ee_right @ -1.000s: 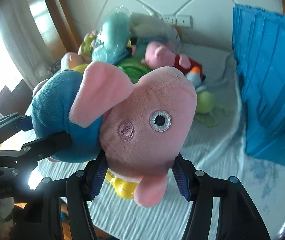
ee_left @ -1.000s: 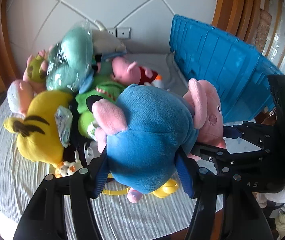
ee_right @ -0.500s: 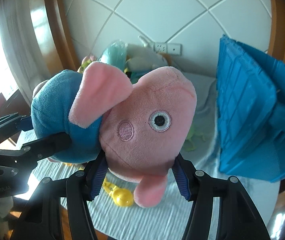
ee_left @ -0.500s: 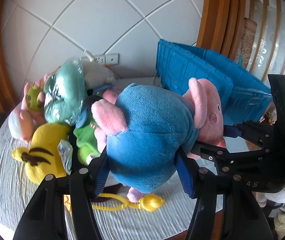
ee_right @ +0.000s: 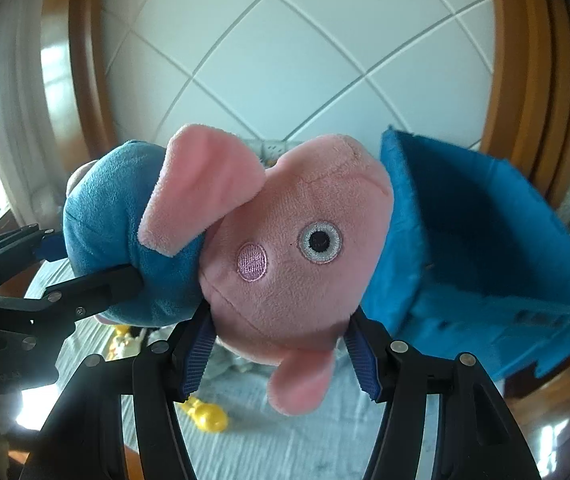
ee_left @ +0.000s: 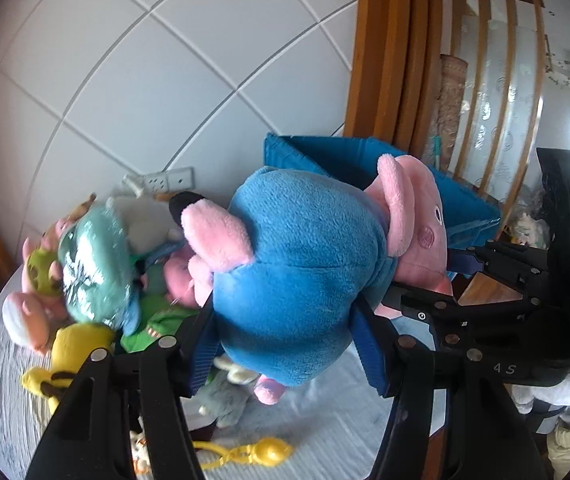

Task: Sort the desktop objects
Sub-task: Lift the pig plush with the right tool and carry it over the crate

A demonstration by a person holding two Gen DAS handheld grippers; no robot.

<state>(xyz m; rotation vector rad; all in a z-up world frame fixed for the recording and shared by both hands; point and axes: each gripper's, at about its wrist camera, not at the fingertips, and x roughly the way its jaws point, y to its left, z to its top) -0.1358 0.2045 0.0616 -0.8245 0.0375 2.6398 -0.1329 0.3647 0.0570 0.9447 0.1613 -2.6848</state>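
A plush pig [ee_left: 301,280] with a blue body and pink head [ee_right: 297,248] hangs in the air, held by both grippers. My left gripper [ee_left: 285,344] is shut on its blue body. My right gripper [ee_right: 281,348] is shut on its pink head and shows at the right edge of the left wrist view. An open blue bin [ee_right: 485,248] stands to the right behind the pig; its rim [ee_left: 325,152] appears behind the pig's body. A pile of plush toys [ee_left: 97,272] lies on the grey cloth at left.
A yellow plastic toy [ee_left: 253,452] lies on the striped cloth [ee_left: 325,432] below the pig; it also shows as the yellow toy [ee_right: 205,416]. White tiled wall with sockets [ee_left: 165,180] behind. Wooden frames [ee_left: 389,60] flank the wall.
Both grippers have lifted the plush pig higher; the toy pile and table have dropped lower in view, and the blue bin's open top now shows.
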